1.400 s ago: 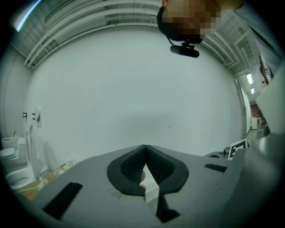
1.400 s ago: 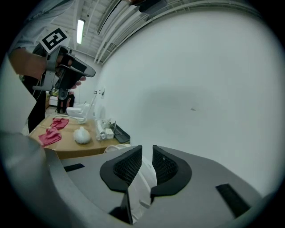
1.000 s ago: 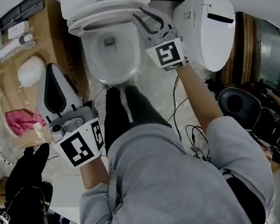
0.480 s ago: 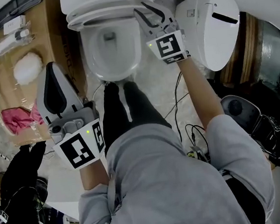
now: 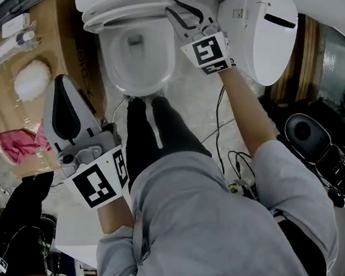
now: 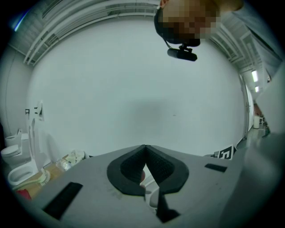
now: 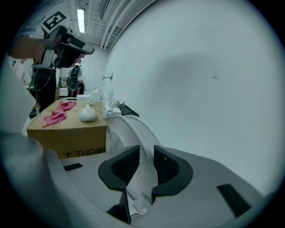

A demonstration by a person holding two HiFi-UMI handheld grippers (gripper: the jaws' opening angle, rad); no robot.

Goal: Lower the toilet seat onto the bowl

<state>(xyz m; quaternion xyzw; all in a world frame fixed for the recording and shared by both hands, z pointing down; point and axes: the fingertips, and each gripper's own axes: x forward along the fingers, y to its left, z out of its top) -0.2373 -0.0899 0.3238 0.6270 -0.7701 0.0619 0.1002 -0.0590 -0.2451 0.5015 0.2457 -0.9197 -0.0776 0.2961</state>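
The right gripper [image 7: 146, 167] has its jaws closed down on the white rim of the toilet seat [image 7: 129, 133], which stands edge-on between the two dark pads and rises up the middle of the right gripper view. In the head view that seat sits at the top centre of the frame, raised above the open bowl [image 5: 116, 72] and not lying on it. The left gripper [image 6: 144, 153] has its jaws brought together at the tips with nothing between them; it sits at the left middle of the head view, well apart from the toilet. A cardboard box [image 5: 67, 41] carrying pink cloths [image 5: 19, 145] fills the upper left.
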